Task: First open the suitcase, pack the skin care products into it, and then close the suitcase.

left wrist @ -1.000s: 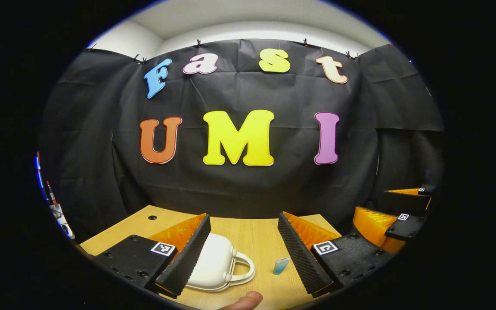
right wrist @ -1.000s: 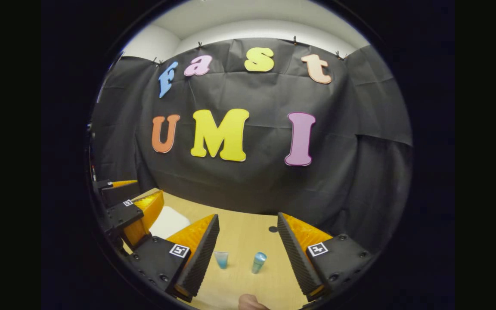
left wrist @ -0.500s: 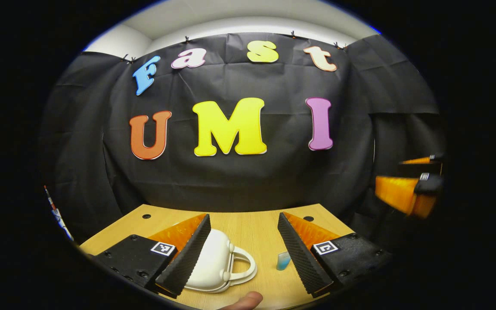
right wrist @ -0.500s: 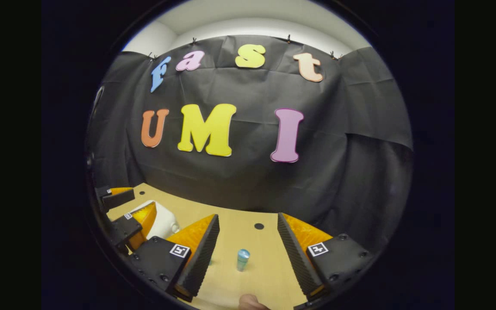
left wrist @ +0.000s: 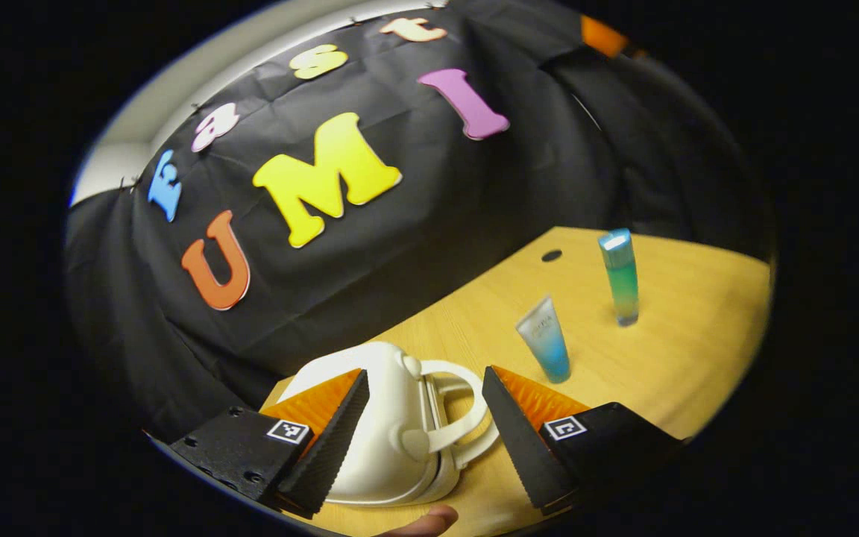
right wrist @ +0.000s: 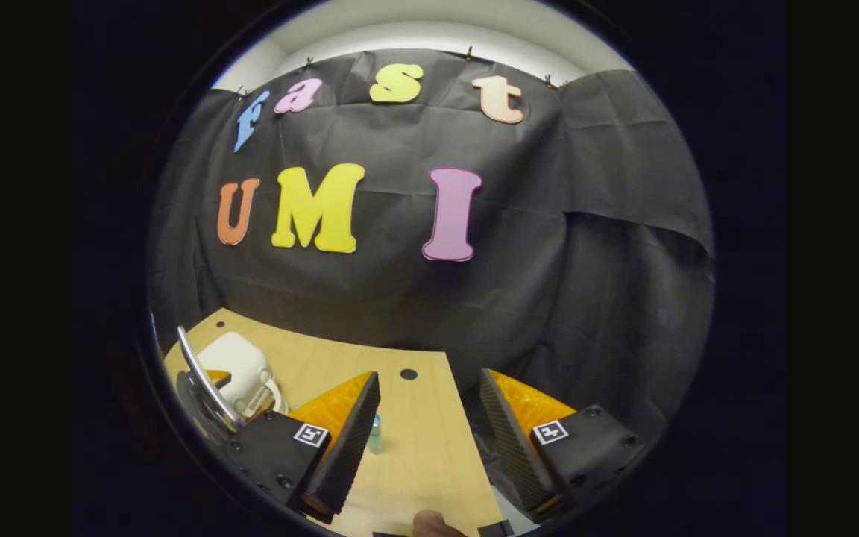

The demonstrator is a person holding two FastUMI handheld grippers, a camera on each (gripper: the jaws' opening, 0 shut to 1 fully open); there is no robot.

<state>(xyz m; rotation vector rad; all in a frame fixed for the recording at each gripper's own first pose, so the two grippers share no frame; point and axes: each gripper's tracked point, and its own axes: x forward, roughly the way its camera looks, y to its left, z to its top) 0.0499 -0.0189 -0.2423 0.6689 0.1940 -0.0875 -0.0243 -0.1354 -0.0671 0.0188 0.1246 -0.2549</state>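
Observation:
The white hard-shell suitcase (left wrist: 377, 432) lies shut on the wooden table (left wrist: 683, 358), its handle (left wrist: 459, 418) turned toward the products. My left gripper (left wrist: 423, 388) is open, rolled to one side, with the case and handle in the gap between its fingers, touching neither. Right of it stand a small blue tube (left wrist: 545, 347) on its cap and a taller green-blue bottle (left wrist: 620, 276). My right gripper (right wrist: 428, 388) is open above the table with nothing in it. Its left finger half hides a bottle (right wrist: 375, 434). The suitcase (right wrist: 232, 365) lies far left in the right gripper view.
A dark, silver-rimmed part of the left gripper (right wrist: 206, 388) sits beside the suitcase. The table has round cable holes (left wrist: 551, 256) (right wrist: 408, 374). Its right edge (right wrist: 474, 455) runs under my right finger. A thumb tip (left wrist: 422, 520) shows at the bottom.
The left gripper has rolled sideways and closed in on the suitcase, which now looks larger between its fingers. The right gripper has swung right, so the bottles slid behind its left finger.

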